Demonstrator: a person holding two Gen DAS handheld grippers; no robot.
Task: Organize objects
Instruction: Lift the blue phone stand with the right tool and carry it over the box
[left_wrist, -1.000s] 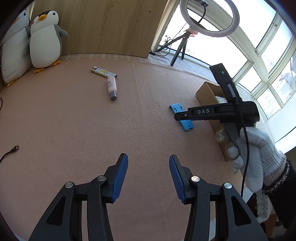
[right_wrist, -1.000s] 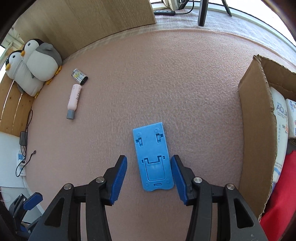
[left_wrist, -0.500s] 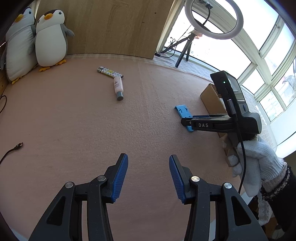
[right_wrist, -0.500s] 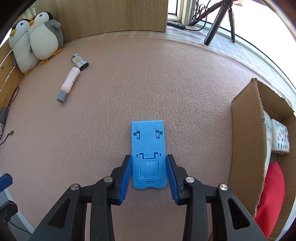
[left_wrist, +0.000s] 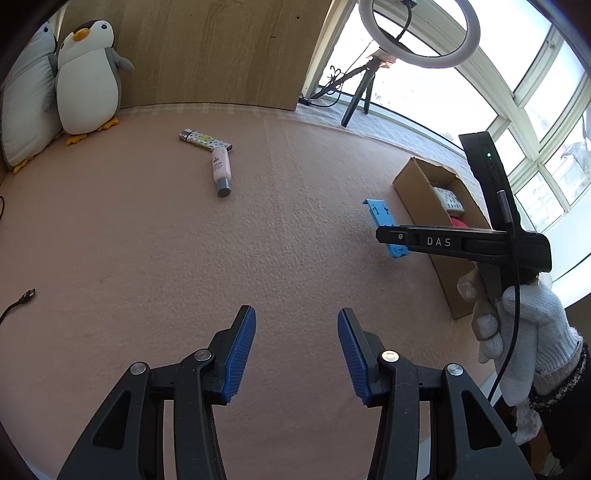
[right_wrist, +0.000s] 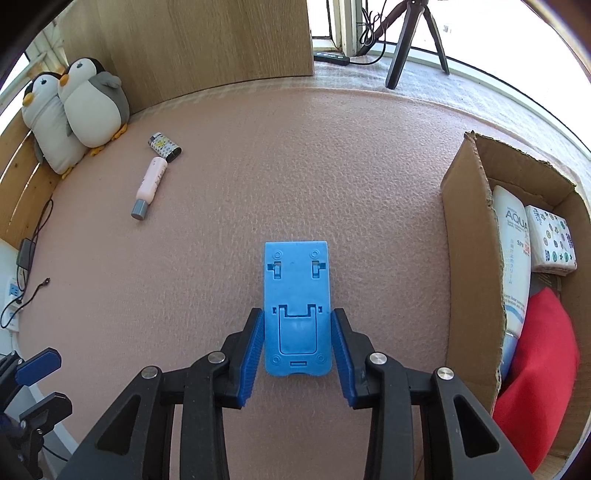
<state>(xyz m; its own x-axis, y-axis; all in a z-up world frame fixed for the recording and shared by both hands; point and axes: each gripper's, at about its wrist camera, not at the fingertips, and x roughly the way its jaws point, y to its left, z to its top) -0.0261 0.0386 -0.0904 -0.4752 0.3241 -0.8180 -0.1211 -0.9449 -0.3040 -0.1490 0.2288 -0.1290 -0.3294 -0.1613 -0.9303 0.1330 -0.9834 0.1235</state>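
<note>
Right gripper (right_wrist: 297, 343), lower centre of the right wrist view: jaws narrowly set, having just been closing, pads pressed on both long edges of the blue plastic stand (right_wrist: 296, 302). Left gripper (left_wrist: 295, 350), bottom centre of the left wrist view: jaws half open, nothing between them. Cardboard box (right_wrist: 469, 258), right edge: white tube, patterned packet, red pouch inside. Pink tube (right_wrist: 149, 186) and patterned lighter (right_wrist: 164, 146), upper left, close together on the pink carpet (right_wrist: 332, 166). Two plush penguins (right_wrist: 79, 110), far upper left corner.
</note>
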